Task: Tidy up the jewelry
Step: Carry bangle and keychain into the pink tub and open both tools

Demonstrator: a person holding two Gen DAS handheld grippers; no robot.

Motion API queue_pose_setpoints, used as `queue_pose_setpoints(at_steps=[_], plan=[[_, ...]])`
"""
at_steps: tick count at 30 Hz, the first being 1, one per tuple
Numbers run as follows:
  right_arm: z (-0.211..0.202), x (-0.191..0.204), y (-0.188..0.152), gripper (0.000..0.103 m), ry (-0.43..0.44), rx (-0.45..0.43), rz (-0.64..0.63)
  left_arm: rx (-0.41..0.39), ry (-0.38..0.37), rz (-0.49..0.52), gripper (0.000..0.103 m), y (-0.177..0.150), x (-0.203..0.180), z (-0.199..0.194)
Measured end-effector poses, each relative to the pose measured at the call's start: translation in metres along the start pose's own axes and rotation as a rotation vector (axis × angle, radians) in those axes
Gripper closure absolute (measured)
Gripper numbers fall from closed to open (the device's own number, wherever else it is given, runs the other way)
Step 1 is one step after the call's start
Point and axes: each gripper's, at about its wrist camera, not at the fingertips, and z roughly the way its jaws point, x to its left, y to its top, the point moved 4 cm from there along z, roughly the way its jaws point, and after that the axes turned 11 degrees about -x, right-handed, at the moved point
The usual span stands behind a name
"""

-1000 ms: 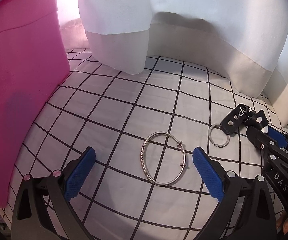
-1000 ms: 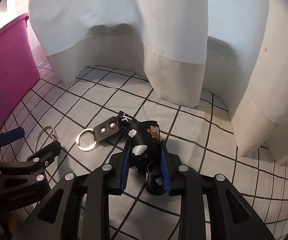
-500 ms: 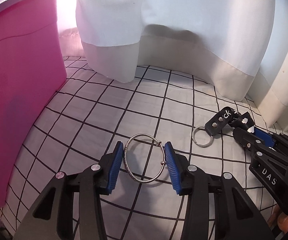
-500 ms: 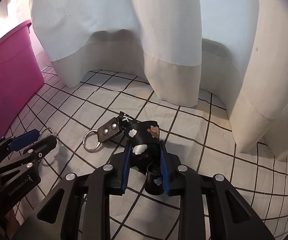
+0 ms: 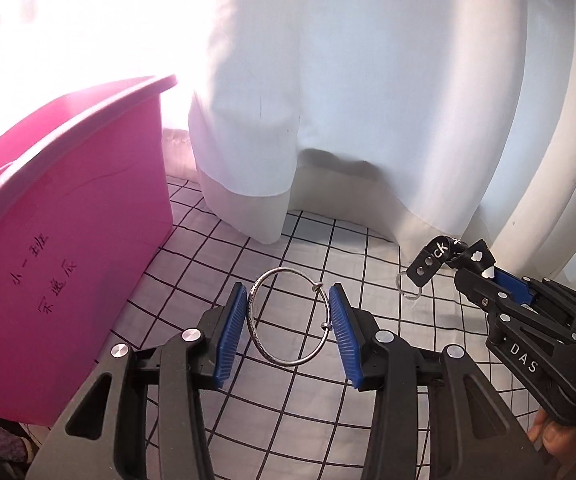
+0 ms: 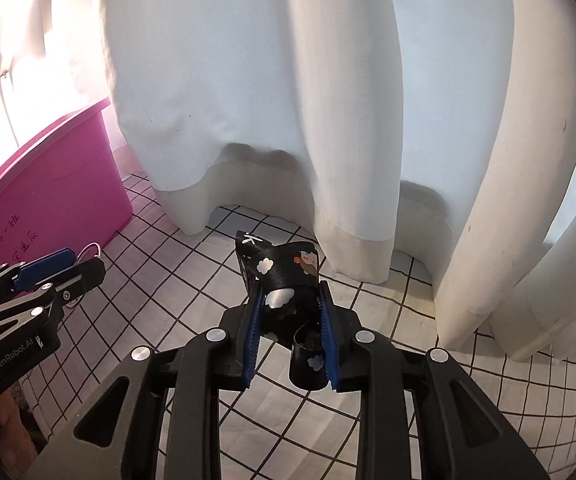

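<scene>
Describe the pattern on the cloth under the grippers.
The cloth is white with a grid of thin black lines; the left wrist view shows it best.

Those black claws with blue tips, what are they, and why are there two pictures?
They are grippers, tongs that a person squeezes by hand. Each carries a camera looking along its fingers, so you get one picture per hand. The left gripper pinches a silver bangle. The right gripper pinches a black strap with clouds and a key ring. Below lies a checked cloth; a pink bin stands at the left, white curtains behind.
</scene>
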Motion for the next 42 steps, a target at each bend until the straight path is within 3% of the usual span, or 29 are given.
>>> queue_pose_setpoints(at_steps=[6, 13, 22, 27, 31, 37, 42], plan=[[-0.035, 0.02, 0.045, 0.077, 0.043, -0.076, -0.019, -0.06, 0.022, -0.014, 0.061, 0.037, 0.018, -0.037], [-0.06, 0.075, 0.102, 0.077, 0.15, -0.18, -0.07, -0.157, 0.062, -0.08, 0.061, 0.078, 0.058, -0.084], [-0.047, 0.175, 0.141, 0.077, 0.339, -0.219, -0.13, -0.217, 0.234, -0.155, 0.061, 0.1, 0.154, -0.119], [-0.035, 0.227, 0.15, 0.077, 0.418, -0.176, -0.16, -0.174, 0.324, -0.18, 0.061, 0.095, 0.206, -0.119], [-0.019, 0.26, 0.151, 0.077, 0.456, -0.13, -0.183, -0.107, 0.353, -0.209, 0.061, 0.088, 0.24, -0.109], [0.007, 0.289, 0.153, 0.077, 0.473, -0.046, -0.173, -0.034, 0.351, -0.233, 0.061, 0.083, 0.269, -0.094], [0.041, 0.31, 0.154, 0.077, 0.455, 0.05, -0.171, 0.072, 0.336, -0.251, 0.061, 0.08, 0.282, -0.072]])
